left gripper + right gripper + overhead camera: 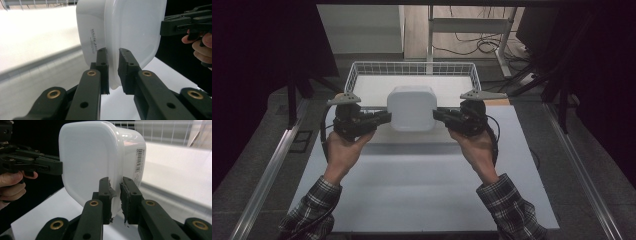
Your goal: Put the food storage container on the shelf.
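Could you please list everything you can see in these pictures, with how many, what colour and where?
Container: one, white plastic with a lid, held up between the two grippers in front of the basket; small print on one side, a barcode label on the other.
Basket: one, white wire, at the far end of the table.
Table: one, white top, under everything.
Cables: several, dark, on the floor beyond the table.
Left gripper: one, black, jaws shut on the container's left rim.
Right gripper: one, black, jaws shut on the container's right rim.
Hands: two, one on each gripper.
Sleeves: two, plaid, at the bottom of the high view.
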A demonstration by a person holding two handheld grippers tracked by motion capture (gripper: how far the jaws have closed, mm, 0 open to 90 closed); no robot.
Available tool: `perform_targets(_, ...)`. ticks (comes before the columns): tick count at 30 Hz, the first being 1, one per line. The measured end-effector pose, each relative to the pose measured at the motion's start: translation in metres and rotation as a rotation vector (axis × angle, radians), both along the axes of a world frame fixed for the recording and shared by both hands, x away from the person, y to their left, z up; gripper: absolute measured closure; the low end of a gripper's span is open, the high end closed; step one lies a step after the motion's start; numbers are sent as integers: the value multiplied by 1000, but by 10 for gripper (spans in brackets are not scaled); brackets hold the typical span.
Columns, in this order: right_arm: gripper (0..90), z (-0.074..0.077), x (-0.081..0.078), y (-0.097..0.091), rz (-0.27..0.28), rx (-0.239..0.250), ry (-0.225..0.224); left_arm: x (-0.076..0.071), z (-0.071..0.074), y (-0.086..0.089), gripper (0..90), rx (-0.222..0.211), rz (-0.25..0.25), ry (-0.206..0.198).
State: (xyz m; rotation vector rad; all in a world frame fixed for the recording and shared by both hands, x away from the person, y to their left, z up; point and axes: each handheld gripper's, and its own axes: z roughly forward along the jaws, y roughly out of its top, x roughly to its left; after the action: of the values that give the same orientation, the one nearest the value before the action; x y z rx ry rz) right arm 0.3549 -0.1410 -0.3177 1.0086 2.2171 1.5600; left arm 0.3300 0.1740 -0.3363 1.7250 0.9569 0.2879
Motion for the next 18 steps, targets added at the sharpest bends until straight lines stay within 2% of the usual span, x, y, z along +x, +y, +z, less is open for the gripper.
perform_targets(3,787,16,10,3,-13,1,-15,11,15,1,797,0,8,-8)
perform_targets(6,786,22,17,4,-21,-4,-18,18,20,0,797,6,12,-5)
perform_targets(7,785,25,23,5,-26,-6,-11,25,23,1,796,5,16,6)
perform_targets(8,785,25,23,5,-26,-6,-11,25,23,1,795,5,16,6)
perform_targets(11,784,26,37,7,-35,0,18,38,22,1,794,-4,23,31)
perform_targets(18,779,23,52,8,-41,13,57,53,21,1,782,-7,26,72)
